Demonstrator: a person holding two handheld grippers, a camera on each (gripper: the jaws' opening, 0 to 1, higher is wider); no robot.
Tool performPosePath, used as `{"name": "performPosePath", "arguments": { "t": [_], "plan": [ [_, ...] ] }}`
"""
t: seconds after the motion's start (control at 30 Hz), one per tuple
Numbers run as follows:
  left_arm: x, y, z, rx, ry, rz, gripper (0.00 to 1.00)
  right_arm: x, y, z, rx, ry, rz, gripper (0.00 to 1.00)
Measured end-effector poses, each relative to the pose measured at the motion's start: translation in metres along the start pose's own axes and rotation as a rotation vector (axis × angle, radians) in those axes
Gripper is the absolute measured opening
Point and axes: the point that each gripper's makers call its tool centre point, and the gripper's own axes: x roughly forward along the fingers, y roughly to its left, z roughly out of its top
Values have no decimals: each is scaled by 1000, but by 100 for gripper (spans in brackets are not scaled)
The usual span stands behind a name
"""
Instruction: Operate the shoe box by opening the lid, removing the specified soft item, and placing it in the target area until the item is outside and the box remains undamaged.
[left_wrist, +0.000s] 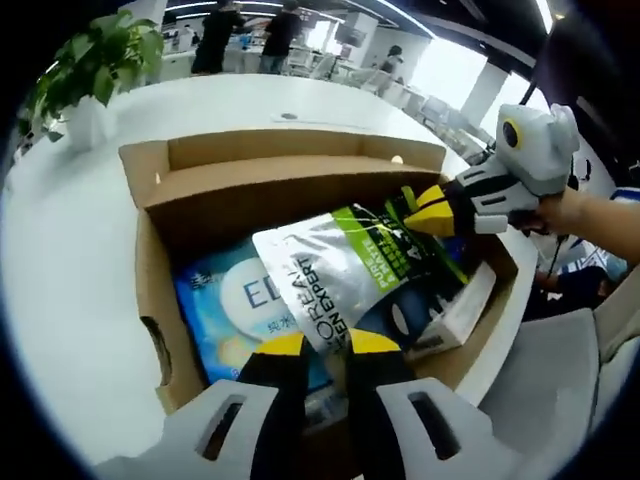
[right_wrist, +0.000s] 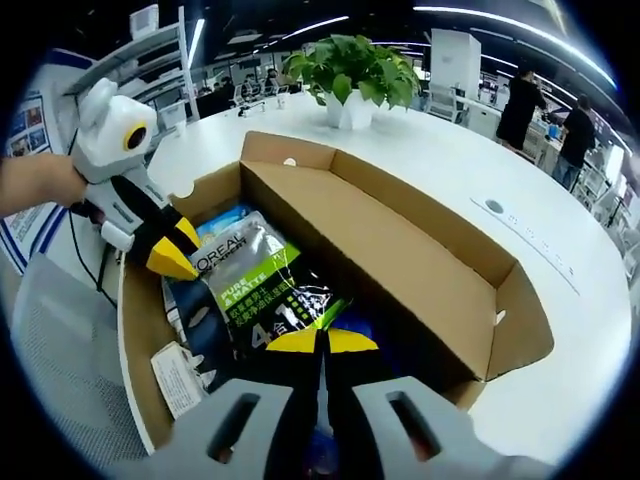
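Two tools work the open shoe box (left_wrist: 150, 250), which sits on the white surface (left_wrist: 60, 300) with its lid (left_wrist: 270, 150) folded back. Inside, a silver and green soft pouch (left_wrist: 335, 265) lies tilted on top of a blue pack (left_wrist: 225, 310) and a small white carton (left_wrist: 455, 315). The left tool (left_wrist: 325, 345) has its jaws nearly closed on the pouch's lower edge, and the right tool (right_wrist: 322, 342) pinches the opposite end, jaws almost together. The pouch looks light, limp and glossy, so it is likely to sag and slip; a flat sealed edge seems the best place to hold. A potted plant (right_wrist: 350, 85) stands beyond the box.
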Motion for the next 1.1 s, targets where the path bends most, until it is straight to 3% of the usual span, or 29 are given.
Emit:
{"name": "performPosePath", "arguments": {
  "t": [0.13,0.53,1.1],
  "plan": [
    [-2,-3,4,-44,-23,-20,0,0,0,0,14,-2,-5,0],
    [-5,-7,7,-25,-24,1,0,-8,1,5,65,-28,-23,0],
    [-22,-20,26,-1,-78,-3,0,-32,0,20,91,-84,-42,0]
  ]
}}
